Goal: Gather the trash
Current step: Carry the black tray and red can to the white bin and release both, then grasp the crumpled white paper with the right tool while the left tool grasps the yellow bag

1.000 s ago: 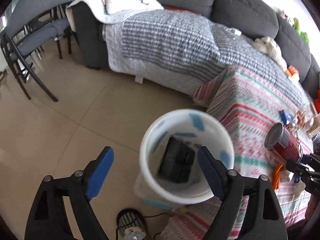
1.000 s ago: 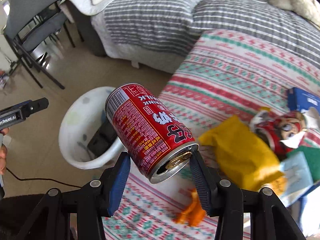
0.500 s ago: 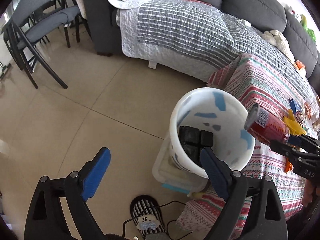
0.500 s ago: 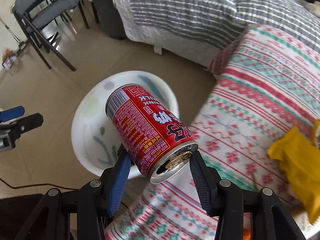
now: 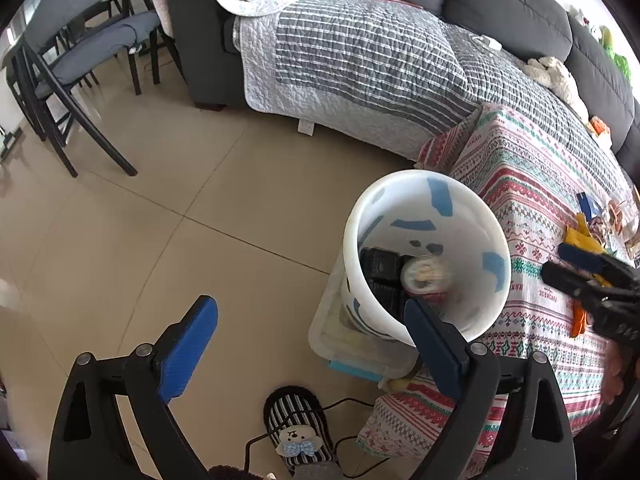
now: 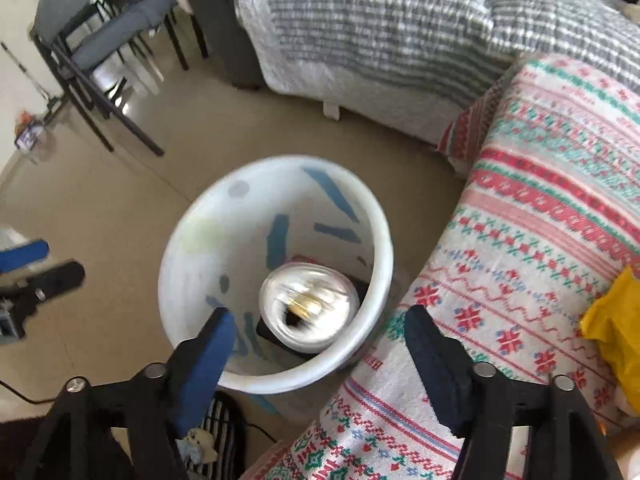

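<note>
Can (image 6: 308,306) sits blurred inside the white bin (image 6: 372,216), top end facing up at me, long axis roughly along the bin's depth, beside a black tray (image 5: 380,276). My right gripper (image 6: 316,344) hangs just above the bin's rim, jaws spread, holding nothing. My left gripper (image 5: 312,332) is also spread and empty, over the floor on the bin's far side from the table. Next trash, I judge: yellow wrapper (image 6: 612,332) on the patterned tablecloth (image 6: 540,240), nearer my right gripper; open room between bin and table edge.
</note>
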Demonstrator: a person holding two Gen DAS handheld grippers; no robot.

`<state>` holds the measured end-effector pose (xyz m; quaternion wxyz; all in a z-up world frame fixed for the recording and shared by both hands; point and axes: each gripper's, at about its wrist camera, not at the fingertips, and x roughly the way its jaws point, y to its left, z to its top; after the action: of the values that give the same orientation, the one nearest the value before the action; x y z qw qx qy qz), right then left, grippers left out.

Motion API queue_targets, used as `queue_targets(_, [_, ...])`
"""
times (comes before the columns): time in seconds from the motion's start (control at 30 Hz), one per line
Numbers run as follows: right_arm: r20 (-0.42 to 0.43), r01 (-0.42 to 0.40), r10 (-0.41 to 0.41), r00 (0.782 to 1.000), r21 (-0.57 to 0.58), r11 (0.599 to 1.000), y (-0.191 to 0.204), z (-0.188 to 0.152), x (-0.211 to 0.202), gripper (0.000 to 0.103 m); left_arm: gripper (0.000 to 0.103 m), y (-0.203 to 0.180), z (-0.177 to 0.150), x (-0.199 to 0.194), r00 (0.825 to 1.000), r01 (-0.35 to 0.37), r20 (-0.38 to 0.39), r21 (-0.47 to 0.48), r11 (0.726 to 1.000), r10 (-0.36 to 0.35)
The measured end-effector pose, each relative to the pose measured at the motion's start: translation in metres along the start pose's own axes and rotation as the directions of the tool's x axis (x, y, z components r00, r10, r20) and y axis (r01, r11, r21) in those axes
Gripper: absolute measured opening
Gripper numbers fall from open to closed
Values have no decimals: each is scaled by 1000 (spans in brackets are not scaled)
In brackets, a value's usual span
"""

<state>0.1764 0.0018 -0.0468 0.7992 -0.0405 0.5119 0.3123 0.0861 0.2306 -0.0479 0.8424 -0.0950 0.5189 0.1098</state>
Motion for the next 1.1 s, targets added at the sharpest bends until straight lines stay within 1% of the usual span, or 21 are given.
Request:
queue_targets(0.13, [33,28,-28,999,-2,1000,-6,-3,-21,77,96,-8,-1,-1,1000,13,-4,8,1000,-12])
queue_targets(0.23, [46,59,-60,997,20,998,-17,-8,-37,79,96,-19,-1,-2,1000,21,-7,24,1000,-21])
queue_targets(0.47, [74,144,-150,986,86,986,-62,-24,-78,82,96,-52,5,-5,997,79,-18,55,995,-78])
queue_targets(0.6, [76,182,-192,978,127,975,-91,-41,-101,83,96,-81,7,-7,995,103,-24,101,990,-101])
queue_targets(0.77, [57,257,-271,961,186,948,-134,-62,-124,84,96,-118,6,-9,992,129,-35,162,978,-125])
queue_targets(0.9, [16,300,-315,949,263,917,-171,-79,-140,84,96,-145,6,-14,988,156,-42,200,967,-151])
queue_targets(1.1, [-35,332,-341,940,333,883,-212,-112,-163,84,96,-182,1,-17,982,187,-55,259,948,-179])
